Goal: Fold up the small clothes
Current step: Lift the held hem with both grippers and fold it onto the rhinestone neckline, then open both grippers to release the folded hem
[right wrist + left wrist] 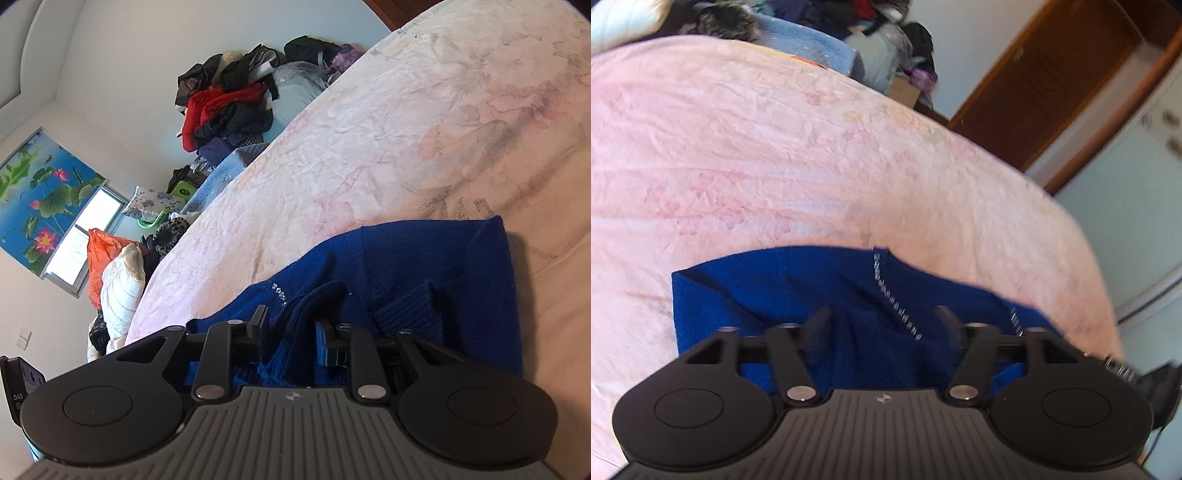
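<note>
A small royal-blue knit sweater [798, 288] with rows of sparkly beads lies on a pale pink floral bedspread [757, 147]. In the left wrist view my left gripper [882, 317] sits over the sweater, its fingers apart with blue cloth bunched between them. In the right wrist view the same sweater [424, 266] shows a ribbed cuff and a folded edge. My right gripper [291, 328] has a fold of the blue knit between its fingers, which stand fairly close together. Whether either gripper pinches the cloth is unclear.
A pile of dark and red clothes [229, 107] and a blue quilt [229, 166] lie beyond the bed's far side. A white pillow [122, 291] and an orange bag [99, 251] sit near the window. A wooden door [1052, 81] stands past the bed's corner.
</note>
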The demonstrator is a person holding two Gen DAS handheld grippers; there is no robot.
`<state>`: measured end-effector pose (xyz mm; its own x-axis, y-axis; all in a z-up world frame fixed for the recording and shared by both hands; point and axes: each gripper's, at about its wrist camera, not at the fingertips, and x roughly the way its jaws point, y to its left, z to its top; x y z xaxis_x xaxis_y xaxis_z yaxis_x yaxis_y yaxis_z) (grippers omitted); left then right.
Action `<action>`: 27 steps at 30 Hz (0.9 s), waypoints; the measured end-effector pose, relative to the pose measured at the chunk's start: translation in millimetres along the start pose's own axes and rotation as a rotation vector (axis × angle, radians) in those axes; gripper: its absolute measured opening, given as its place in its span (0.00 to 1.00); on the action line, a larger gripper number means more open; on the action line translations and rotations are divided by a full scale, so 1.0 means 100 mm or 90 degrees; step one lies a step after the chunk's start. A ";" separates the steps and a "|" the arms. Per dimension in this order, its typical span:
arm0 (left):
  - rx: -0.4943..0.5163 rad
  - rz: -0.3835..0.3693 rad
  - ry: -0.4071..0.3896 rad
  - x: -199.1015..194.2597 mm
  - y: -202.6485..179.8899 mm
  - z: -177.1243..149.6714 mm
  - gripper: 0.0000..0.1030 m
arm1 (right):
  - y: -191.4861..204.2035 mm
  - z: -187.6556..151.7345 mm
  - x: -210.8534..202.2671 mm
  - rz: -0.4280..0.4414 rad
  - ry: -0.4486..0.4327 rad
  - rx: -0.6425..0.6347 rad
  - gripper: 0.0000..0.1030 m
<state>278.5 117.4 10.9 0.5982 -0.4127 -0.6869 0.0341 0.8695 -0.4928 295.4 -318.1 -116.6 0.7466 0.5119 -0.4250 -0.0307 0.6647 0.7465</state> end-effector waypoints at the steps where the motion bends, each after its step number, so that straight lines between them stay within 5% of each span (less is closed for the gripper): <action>1: -0.022 -0.007 -0.017 -0.05 0.04 0.02 0.75 | 0.00 0.00 0.00 0.004 -0.002 0.001 0.40; 5: -0.068 -0.024 -0.038 -0.18 0.15 0.08 0.75 | 0.04 0.05 -0.06 0.017 -0.037 0.004 0.64; 10: -0.044 0.023 -0.067 -0.33 0.16 0.05 0.75 | 0.12 0.12 -0.28 0.009 -0.124 -0.007 0.66; 14: 0.041 0.076 -0.073 -0.39 0.03 -0.08 0.75 | 0.27 0.11 -0.27 0.025 -0.092 -0.057 0.71; 21: 0.293 0.145 -0.089 -0.45 -0.35 -0.48 0.75 | 0.73 -0.14 0.09 0.004 0.035 -0.201 0.86; 27: 0.613 0.229 -0.134 -0.25 -0.74 -1.03 0.75 | 0.59 -0.05 0.17 -0.122 -0.003 -0.189 0.86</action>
<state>178.1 35.4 9.5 0.8238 -0.1121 -0.5557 0.3937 0.8184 0.4186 303.3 -267.6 -82.7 0.7602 0.3603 -0.5406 -0.0813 0.8783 0.4711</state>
